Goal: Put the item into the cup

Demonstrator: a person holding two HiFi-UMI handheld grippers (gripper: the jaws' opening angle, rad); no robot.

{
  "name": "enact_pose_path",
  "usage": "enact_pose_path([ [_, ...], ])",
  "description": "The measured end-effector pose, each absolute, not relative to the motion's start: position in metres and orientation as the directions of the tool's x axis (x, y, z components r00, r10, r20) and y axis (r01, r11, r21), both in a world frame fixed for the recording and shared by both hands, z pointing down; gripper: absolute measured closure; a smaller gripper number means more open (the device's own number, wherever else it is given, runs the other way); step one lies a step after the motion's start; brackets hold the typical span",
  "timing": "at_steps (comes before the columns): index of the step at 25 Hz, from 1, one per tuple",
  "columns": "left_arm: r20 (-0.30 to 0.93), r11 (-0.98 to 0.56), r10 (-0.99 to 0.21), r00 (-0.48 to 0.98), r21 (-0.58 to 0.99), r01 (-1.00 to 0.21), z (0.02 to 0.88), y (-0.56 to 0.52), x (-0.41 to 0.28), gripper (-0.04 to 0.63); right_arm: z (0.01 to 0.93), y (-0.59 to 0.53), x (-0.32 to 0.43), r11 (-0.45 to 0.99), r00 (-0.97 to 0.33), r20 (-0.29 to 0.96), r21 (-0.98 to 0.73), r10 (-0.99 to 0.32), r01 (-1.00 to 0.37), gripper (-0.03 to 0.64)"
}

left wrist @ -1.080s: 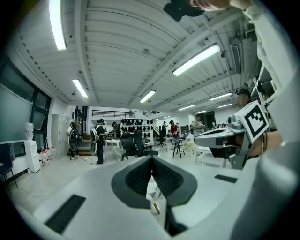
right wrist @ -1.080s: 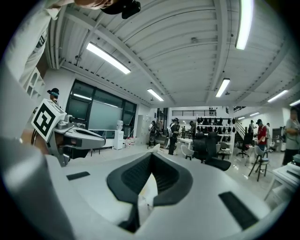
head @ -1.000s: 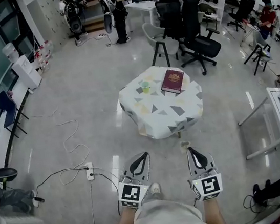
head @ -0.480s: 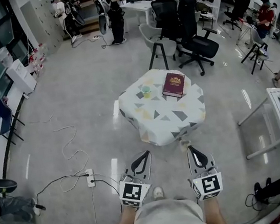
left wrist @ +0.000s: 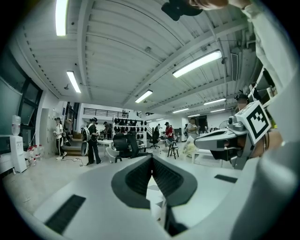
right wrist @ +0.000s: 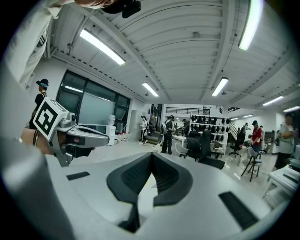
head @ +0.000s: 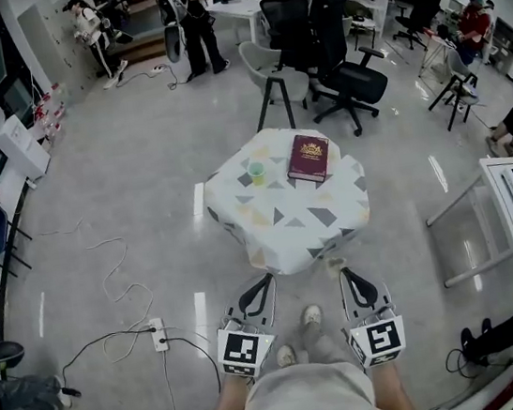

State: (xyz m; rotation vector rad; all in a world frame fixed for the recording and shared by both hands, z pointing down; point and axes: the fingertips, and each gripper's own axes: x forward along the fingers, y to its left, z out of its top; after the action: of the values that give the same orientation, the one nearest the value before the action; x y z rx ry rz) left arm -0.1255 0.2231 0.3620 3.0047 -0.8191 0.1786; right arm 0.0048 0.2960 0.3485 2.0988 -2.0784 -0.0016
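Two grippers hang low on the near side of the table [head: 289,233], short of its near edge and well apart from everything on it. The left gripper [head: 266,281] has its jaws pressed together with nothing between them, and the right gripper [head: 346,274] is the same, both tips aimed toward the table. Bare glossy floor rings the table on every side. A power strip [head: 157,334] and its looping cable lie on the floor off the table's near-left corner, black office chairs [head: 348,82] stand beyond its far edge, and a white bench [head: 512,201] sits well off to its right. The cup [head: 256,172], small and pale green, stands upright on the table's far-left part with its mouth up. It is too small here to say whether it holds anything. Just right of it lies a dark red book [head: 309,157], flat, its long axis running from the near edge toward the far edge, slightly slanted.
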Motion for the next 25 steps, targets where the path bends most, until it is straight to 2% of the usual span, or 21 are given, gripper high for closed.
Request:
enact_pose_path([
  [10, 0.126, -0.859, -0.510, 0.851, -0.028, -0.511, 0.364, 0.179, -0.098, 0.584, 0.353, 0.251, 0.033, -0.001, 0.016, 0.119, 0.120, -0.993, -0.993, 0.612],
  [25, 0.161, -0.831, -0.554, 0.817, -0.051, -0.554, 0.365, 0.095, -0.022, 0.583, 0.360, 0.159, 0.115, 0.048, -0.040, 0.117, 0.069, -0.992, -0.996, 0.612],
])
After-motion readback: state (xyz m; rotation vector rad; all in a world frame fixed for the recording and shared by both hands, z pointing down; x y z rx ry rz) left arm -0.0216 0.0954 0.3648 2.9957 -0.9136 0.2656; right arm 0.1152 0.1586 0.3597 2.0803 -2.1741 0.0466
